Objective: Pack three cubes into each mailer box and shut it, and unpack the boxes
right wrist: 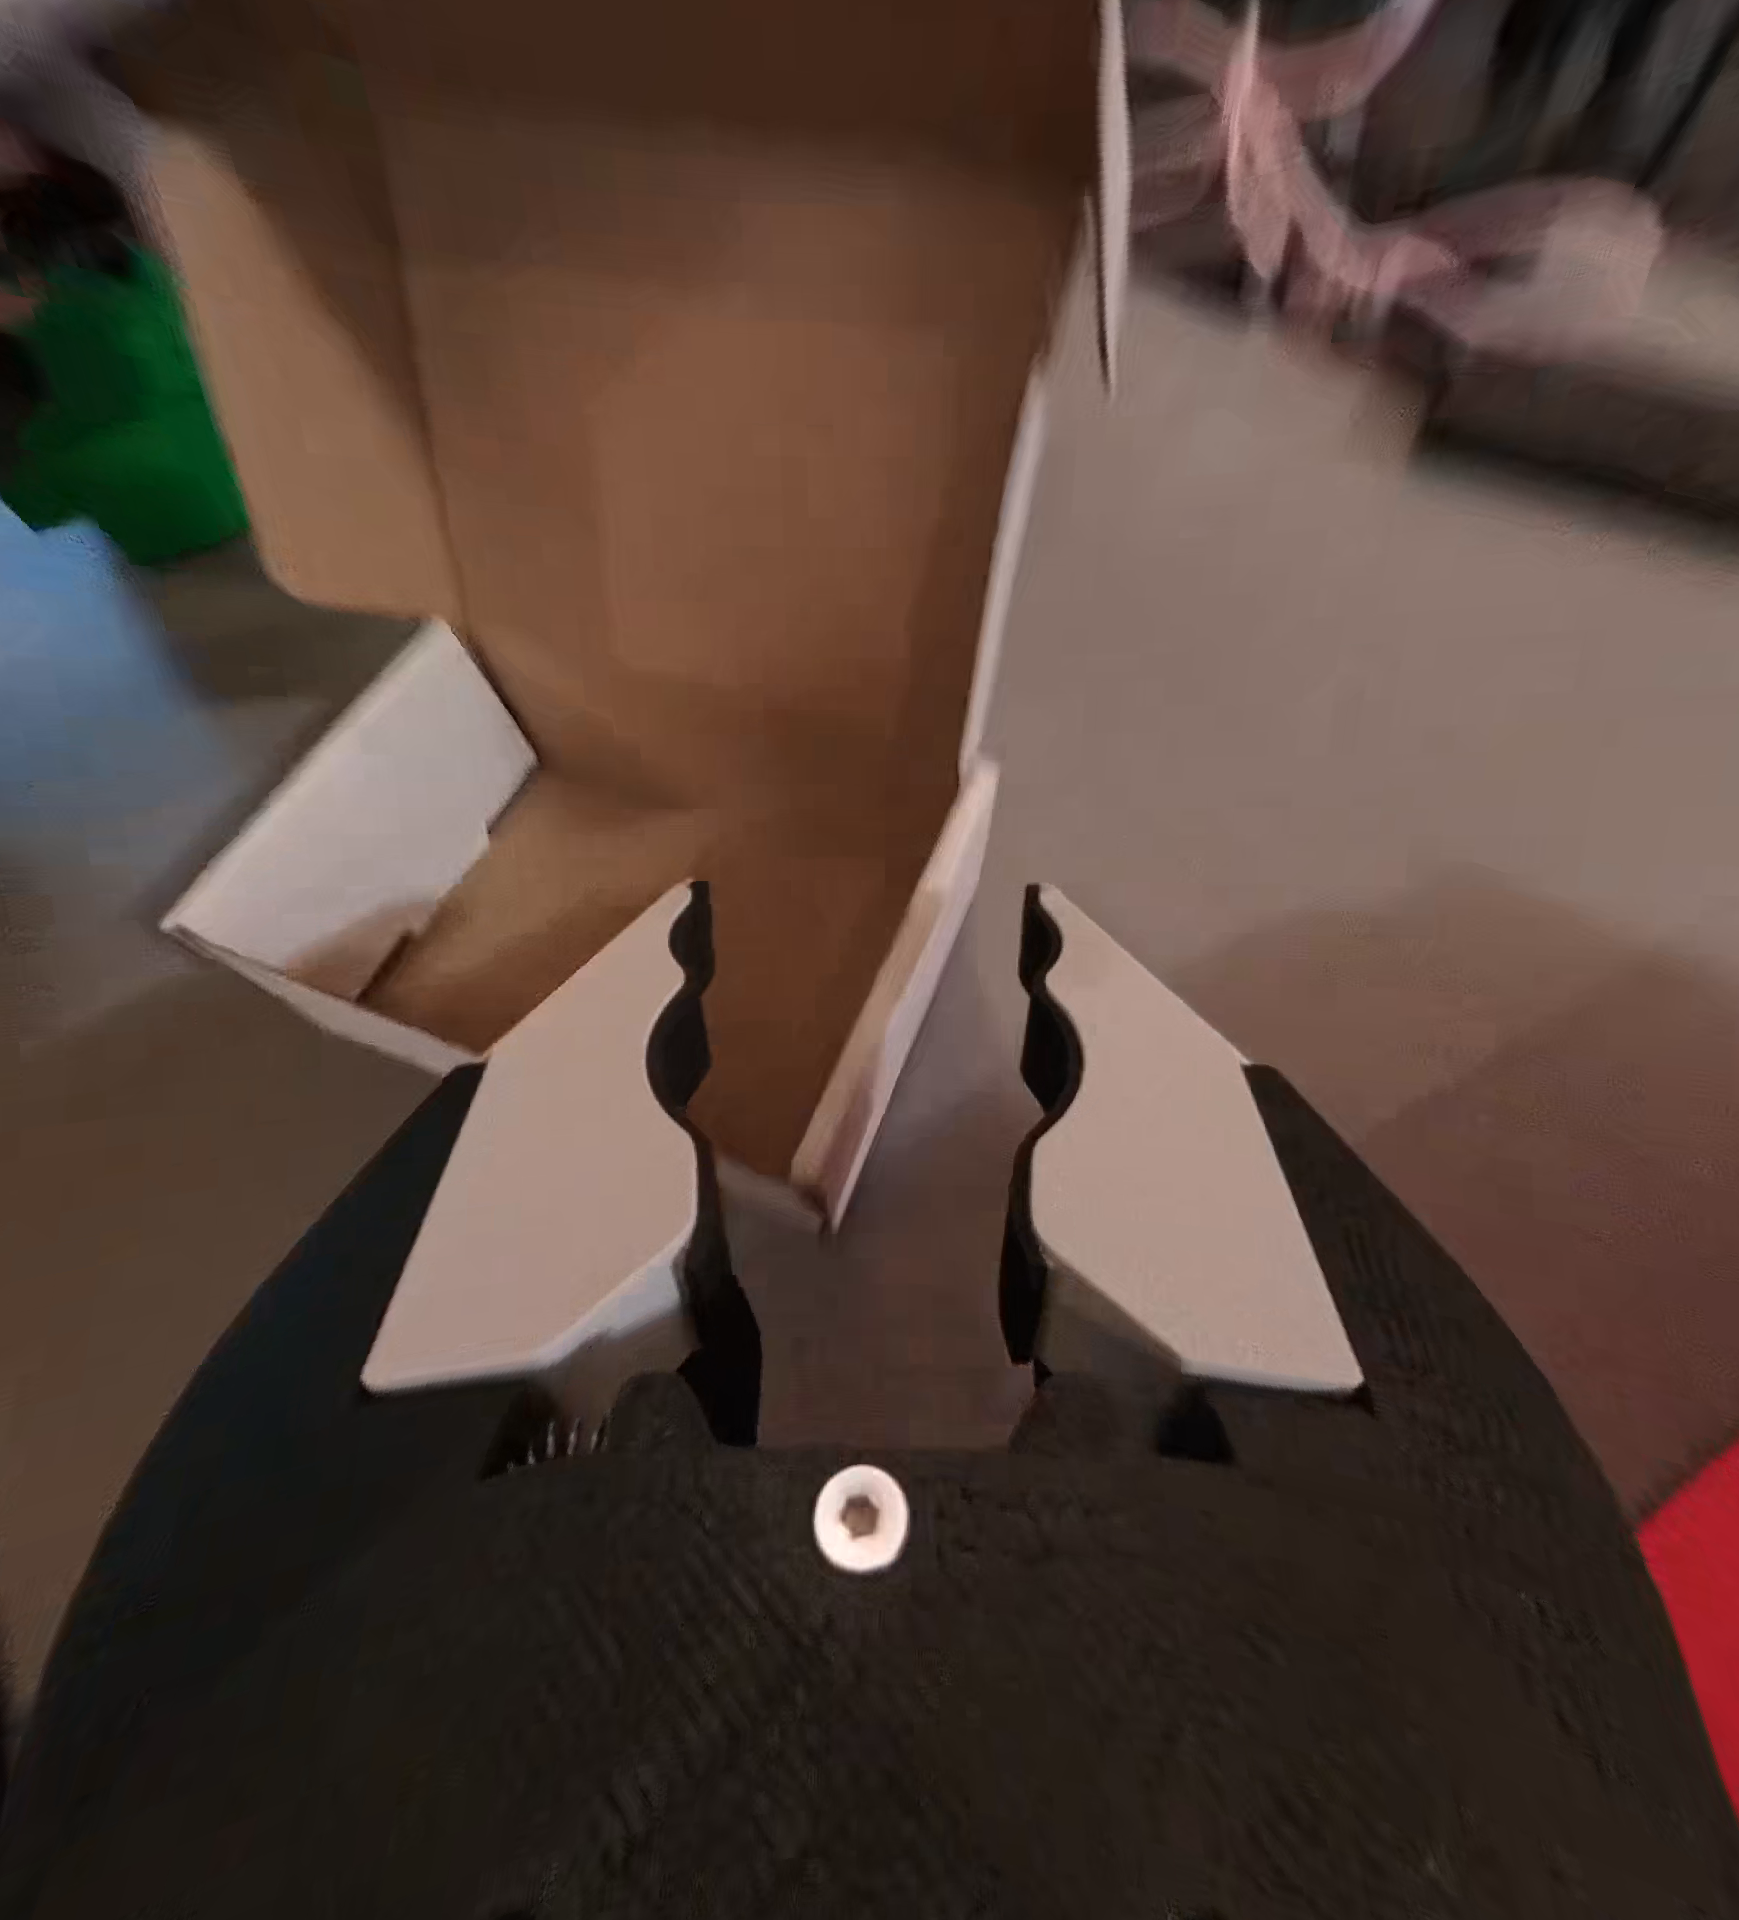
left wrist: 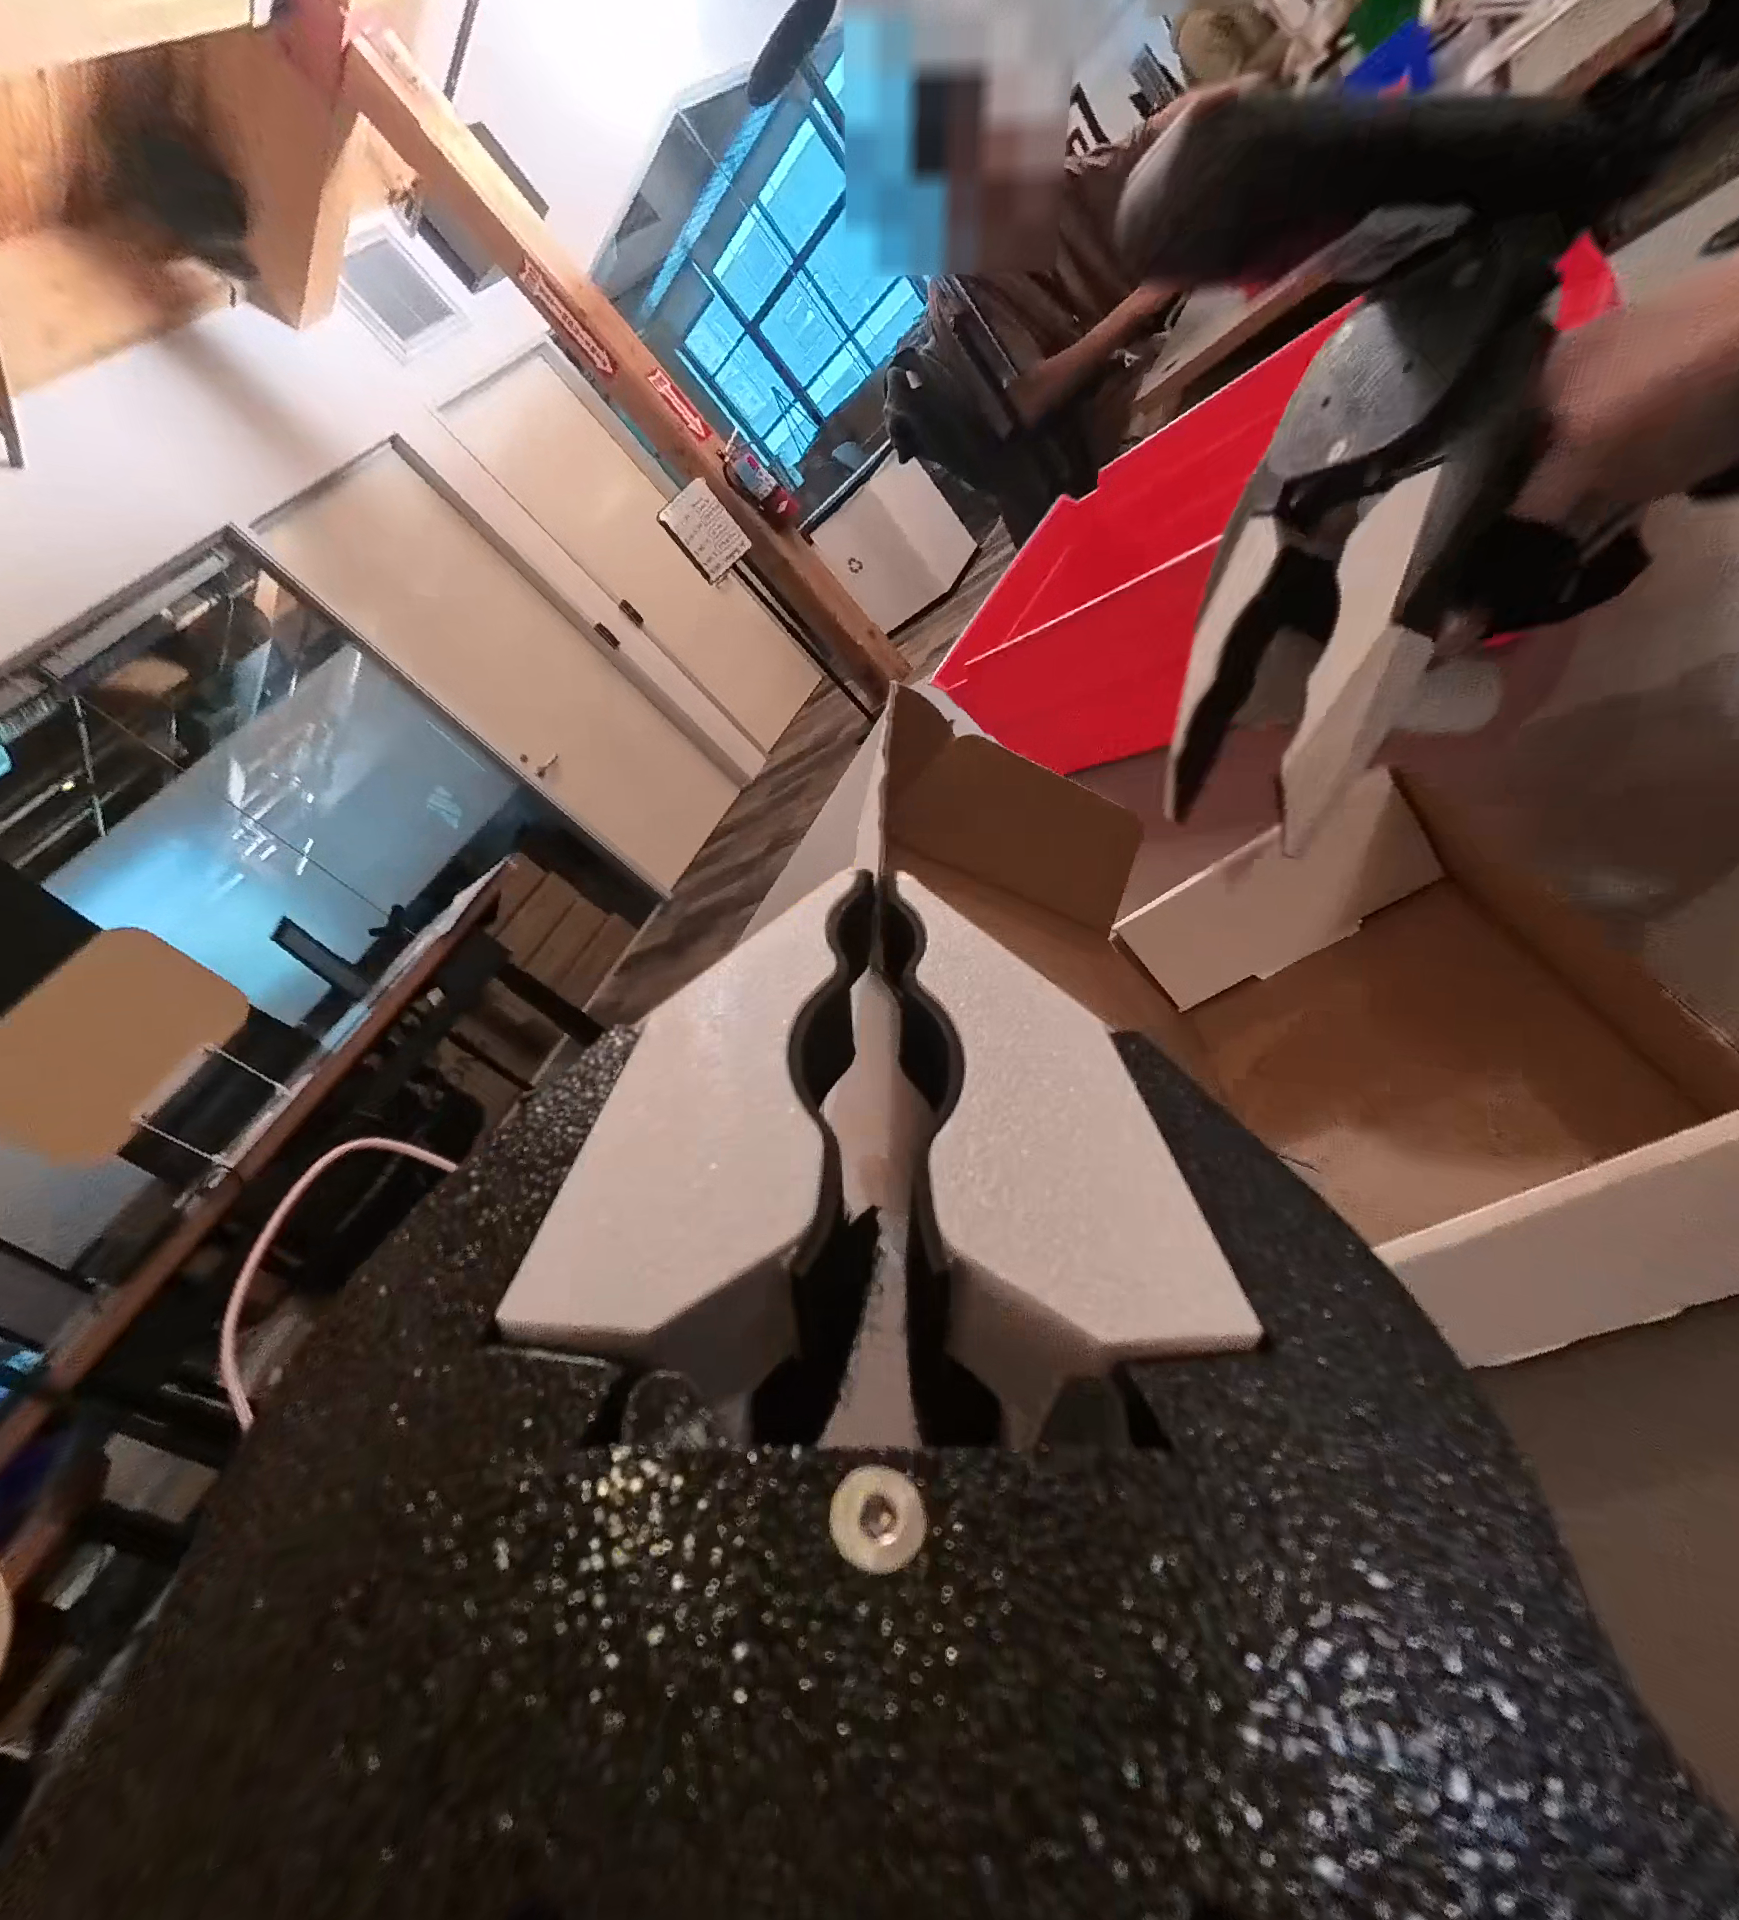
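An indoor workroom with glass partitions and a window is filling the upper left of the left wrist view; a pale counter point(right wrist: 1364, 790) is carrying the work. An open white mailer box point(left wrist: 1530, 1278), brown inside, is lying at right of centre. The left gripper point(left wrist: 877, 894) is pinching the box's raised lid flap point(left wrist: 958, 800), fingers pressed together on its edge. The right gripper point(right wrist: 865, 914) is hovering over the box's side wall point(right wrist: 906, 997), fingers standing apart, gripping nothing. A red bin point(left wrist: 1104, 644) is sitting behind.
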A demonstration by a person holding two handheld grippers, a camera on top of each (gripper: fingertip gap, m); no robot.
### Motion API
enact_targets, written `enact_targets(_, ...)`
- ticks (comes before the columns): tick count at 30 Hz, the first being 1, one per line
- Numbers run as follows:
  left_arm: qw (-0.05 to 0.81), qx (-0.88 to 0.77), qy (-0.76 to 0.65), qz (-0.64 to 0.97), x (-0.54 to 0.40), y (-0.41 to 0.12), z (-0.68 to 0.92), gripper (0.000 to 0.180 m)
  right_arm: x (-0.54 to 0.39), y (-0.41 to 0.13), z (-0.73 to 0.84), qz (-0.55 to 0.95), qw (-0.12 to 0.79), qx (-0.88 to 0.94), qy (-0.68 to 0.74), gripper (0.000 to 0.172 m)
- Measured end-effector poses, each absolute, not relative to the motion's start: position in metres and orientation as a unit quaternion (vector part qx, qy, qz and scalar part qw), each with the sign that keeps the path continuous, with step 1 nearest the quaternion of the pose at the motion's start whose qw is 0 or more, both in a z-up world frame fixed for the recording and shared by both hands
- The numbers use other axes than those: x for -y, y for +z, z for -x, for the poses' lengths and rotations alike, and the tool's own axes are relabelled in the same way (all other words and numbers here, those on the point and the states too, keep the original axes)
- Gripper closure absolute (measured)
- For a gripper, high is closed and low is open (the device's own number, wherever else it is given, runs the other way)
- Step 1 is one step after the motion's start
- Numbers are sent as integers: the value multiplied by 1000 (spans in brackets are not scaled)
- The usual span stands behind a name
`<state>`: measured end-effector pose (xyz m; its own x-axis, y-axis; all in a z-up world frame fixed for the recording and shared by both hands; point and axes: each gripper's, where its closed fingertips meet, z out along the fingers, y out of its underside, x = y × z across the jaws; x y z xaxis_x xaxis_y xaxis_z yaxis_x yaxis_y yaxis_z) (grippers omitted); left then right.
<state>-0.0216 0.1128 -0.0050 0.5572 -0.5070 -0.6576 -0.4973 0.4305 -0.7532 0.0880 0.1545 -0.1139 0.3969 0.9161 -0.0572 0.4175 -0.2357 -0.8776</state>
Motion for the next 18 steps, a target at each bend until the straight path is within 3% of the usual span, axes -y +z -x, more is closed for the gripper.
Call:
enact_targets(3,704,-479,12,524,-108,-7,15,180,-136,-163,-110,826,257,432,257,116)
enact_targets(5,701,-475,10,531,-104,-10,9,180,-130,-160,-101,822,267,420,276,135)
enact_targets(13,681,-453,9,575,-81,-29,-10,179,-130,-158,-90,832,332,352,271,138)
enact_targets(18,663,-444,-9,603,-66,-38,-6,180,-120,-157,-91,826,338,344,291,81)
